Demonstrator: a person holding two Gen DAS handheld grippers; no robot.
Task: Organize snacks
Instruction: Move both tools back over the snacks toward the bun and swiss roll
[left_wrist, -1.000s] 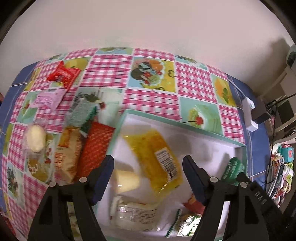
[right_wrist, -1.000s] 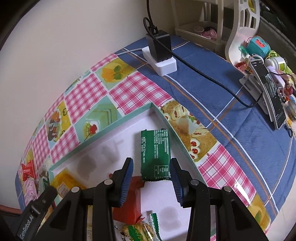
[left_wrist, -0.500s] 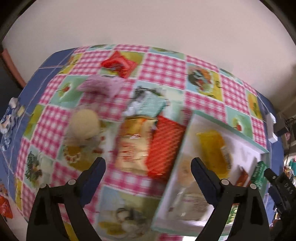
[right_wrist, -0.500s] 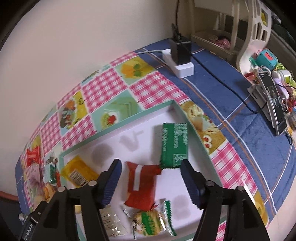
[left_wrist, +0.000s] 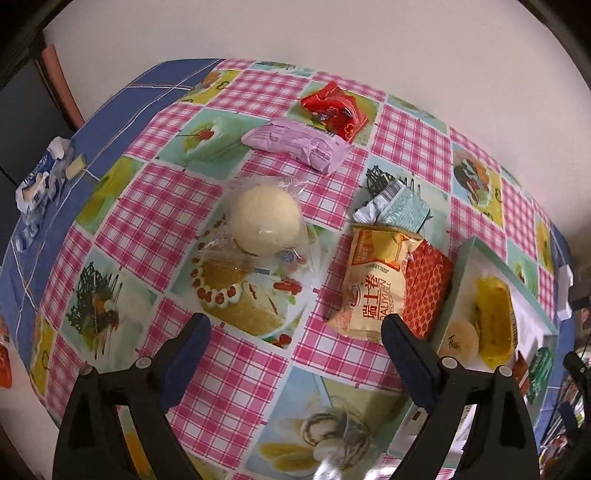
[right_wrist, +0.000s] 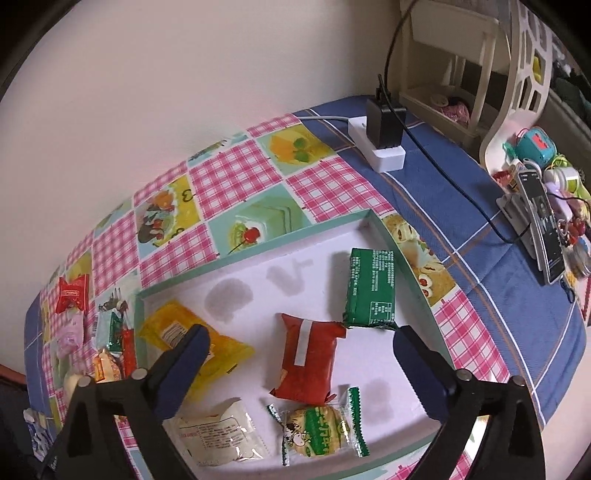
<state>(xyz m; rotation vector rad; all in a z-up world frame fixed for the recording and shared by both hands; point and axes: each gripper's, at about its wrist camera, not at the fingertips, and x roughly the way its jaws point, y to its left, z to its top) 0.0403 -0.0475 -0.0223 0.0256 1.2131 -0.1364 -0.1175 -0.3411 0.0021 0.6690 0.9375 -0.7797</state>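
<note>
Between the left tongs (left_wrist: 295, 339), spread wide and empty above the checked tabletop (left_wrist: 155, 206), only cloth; ahead and slightly left, the round pale bun in clear wrap (left_wrist: 264, 219), and just beside the right-hand finger the yellow egg-roll packet (left_wrist: 376, 291), overlapping the red lattice packet (left_wrist: 426, 291). Farther out, a teal sachet (left_wrist: 400, 210), a pink packet (left_wrist: 299, 146) and a red wrapper (left_wrist: 334, 107), all outside the tray (left_wrist: 461, 266). Over on the right, right tongs (right_wrist: 301, 363) released, jaws just opened wide, hovering clear above a red packet (right_wrist: 308, 360) lying free on the tray floor beside the green packet (right_wrist: 371, 286). Likely next: pick from the loose pile. Best to settle on one item, centre it squarely between the fingers, come down low, and pinch the wrapper gently to avoid crushing the soft bun or dragging a neighbour along
</note>
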